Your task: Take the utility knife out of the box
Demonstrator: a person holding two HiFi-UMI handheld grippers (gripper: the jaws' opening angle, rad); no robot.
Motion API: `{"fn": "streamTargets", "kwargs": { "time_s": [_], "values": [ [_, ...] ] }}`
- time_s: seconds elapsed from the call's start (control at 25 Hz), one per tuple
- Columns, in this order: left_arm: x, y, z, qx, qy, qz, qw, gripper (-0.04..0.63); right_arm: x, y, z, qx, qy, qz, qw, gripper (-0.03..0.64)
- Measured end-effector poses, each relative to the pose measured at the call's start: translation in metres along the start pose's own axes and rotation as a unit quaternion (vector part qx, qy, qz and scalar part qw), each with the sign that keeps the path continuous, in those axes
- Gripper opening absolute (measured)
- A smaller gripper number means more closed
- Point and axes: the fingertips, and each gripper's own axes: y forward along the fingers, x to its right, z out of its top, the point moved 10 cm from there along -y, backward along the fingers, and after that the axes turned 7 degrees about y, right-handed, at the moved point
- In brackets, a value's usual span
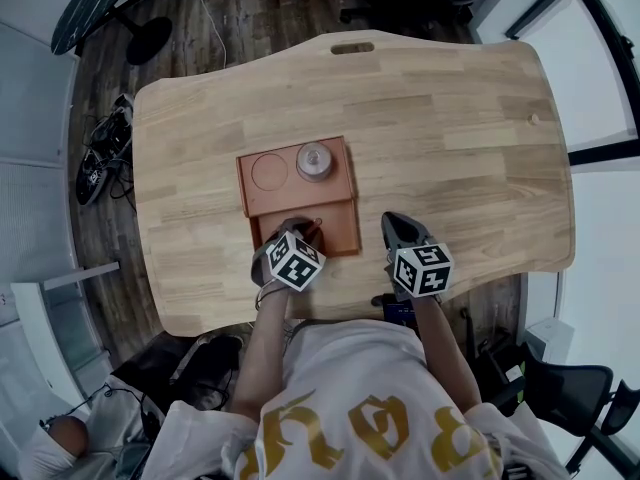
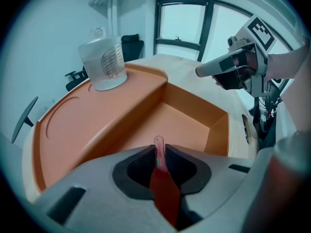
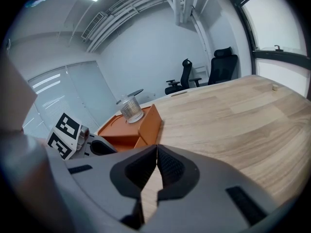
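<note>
**Left claw grips the knife inside the box**

The left claw (image 2: pixel 159 152) is clenched on the utility knife (image 2: pixel 164 193). Both dark pads press on its flat red body, and its narrow end, with a small hole, pokes out just past the pad tips. The knife's long axis runs along the line the claw points, so it stands steeply on end and does not lie flat. It points down into the deep near compartment of the orange box (image 2: pixel 146 98).

In the head view the claw sits over that compartment's near end, so the knife looks not yet clear of the walls. The way out is probably straight up along the knife's own length, then back toward the person.

On the box's raised shelf, well beyond the claw, stands a clear measuring cup (image 2: pixel 103 62). It is off the likely path.

The right claw (image 3: pixel 156 152) is clenched on nothing, its pad tips meeting. It hangs over bare wooden surface (image 1: pixel 450 118) just right of the box, so the left hand does this job
</note>
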Motion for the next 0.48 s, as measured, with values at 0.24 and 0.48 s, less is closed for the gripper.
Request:
{"fn": "streamTargets", "kwargs": {
  "time_s": [0.24, 0.48],
  "values": [
    [-0.0004, -0.0001, -0.0004, 0.006, -0.013, -0.001, 0.9999, 0.057, 0.0016, -0.0063, 0.0000, 0.007, 0.003, -0.005, 1.000, 0.011],
    [-0.0010, -0.0006, -0.0002, 0.006, -0.021, -0.002, 0.9998, 0.057, -0.0001, -0.0106, -0.0005, 0.012, 0.007, -0.003, 1.000, 0.011]
  ]
}}
